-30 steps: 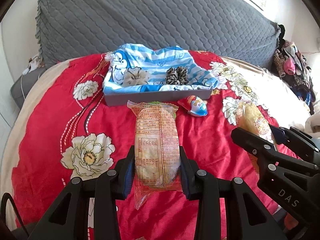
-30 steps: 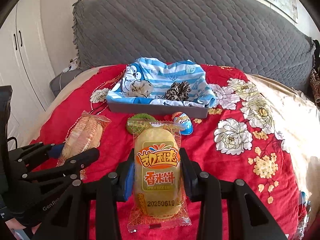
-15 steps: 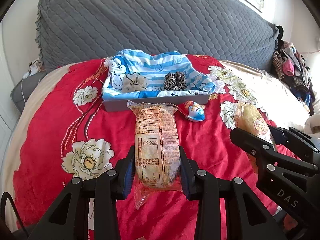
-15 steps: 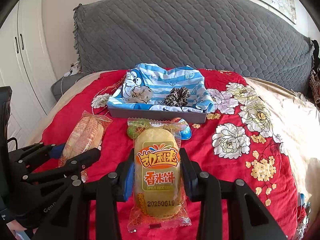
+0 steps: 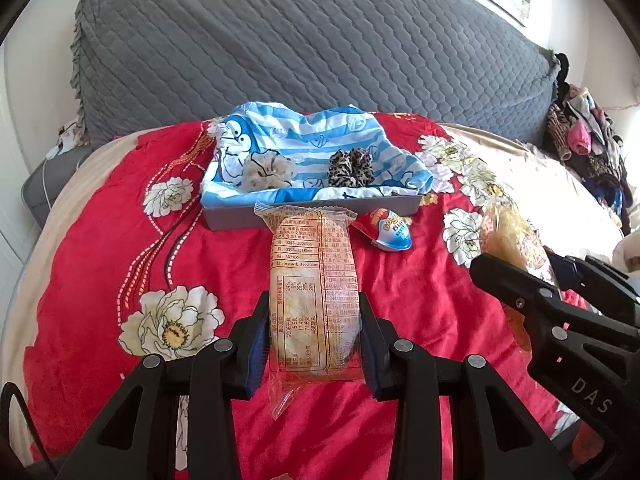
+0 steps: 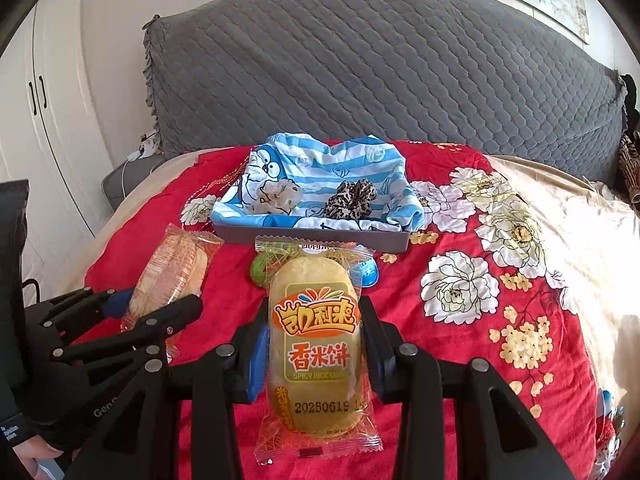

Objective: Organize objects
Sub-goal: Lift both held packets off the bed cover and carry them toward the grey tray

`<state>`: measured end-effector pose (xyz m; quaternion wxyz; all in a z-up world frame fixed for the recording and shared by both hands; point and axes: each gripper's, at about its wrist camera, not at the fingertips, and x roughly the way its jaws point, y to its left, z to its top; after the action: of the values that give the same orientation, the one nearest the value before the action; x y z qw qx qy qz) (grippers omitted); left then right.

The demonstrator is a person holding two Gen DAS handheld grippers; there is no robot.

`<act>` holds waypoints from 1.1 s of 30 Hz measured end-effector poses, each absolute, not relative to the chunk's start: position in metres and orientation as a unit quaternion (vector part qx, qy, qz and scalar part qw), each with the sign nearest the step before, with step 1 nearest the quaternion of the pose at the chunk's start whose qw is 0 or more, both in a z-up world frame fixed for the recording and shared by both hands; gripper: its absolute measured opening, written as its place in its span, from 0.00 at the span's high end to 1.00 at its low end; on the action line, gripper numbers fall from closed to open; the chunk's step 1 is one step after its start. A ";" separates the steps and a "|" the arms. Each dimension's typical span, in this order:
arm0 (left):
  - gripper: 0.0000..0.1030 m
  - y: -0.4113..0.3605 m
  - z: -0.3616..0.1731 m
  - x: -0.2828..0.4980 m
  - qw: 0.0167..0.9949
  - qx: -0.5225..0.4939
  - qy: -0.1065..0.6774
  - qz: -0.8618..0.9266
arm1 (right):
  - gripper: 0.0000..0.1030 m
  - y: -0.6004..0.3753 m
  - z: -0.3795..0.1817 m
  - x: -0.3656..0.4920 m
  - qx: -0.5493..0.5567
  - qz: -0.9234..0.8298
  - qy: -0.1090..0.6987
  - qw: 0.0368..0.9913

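My left gripper (image 5: 314,308) is shut on a clear rice-cracker packet (image 5: 312,280), printed back side up, held above the red floral bedspread (image 5: 120,248). My right gripper (image 6: 316,312) is shut on a yellow rice-cracker packet (image 6: 316,320), label up. Each gripper shows in the other's view: the right gripper (image 5: 520,268) at the right edge, the left gripper (image 6: 160,300) at the lower left. Ahead lies a grey tray (image 5: 312,212) lined with a blue striped cloth (image 5: 304,140). It holds a beige scrunchie (image 5: 266,168) and a leopard scrunchie (image 5: 351,166).
An egg-shaped candy (image 5: 386,230) and a green ring (image 6: 262,270) lie on the bedspread just in front of the tray. A grey quilted headboard (image 6: 360,80) rises behind. Clothes (image 5: 580,140) are piled at the right; a white wardrobe (image 6: 48,120) stands left.
Both grips hold. The right gripper has crept slightly toward the tray, so its packet now hides most of the egg candy. The left gripper has stayed put.
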<state>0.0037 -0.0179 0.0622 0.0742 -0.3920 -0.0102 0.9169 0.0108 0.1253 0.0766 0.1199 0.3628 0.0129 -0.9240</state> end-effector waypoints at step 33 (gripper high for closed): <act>0.62 -0.020 0.060 -0.029 0.078 -0.383 -0.046 0.919 | 0.61 0.121 0.068 -0.027 0.358 -0.927 0.022 0.108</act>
<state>-0.0288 -0.0199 0.0605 0.0775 -0.3829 -0.0464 0.9194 -0.0269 0.1211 0.0683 0.1083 0.3585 0.0215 -0.9270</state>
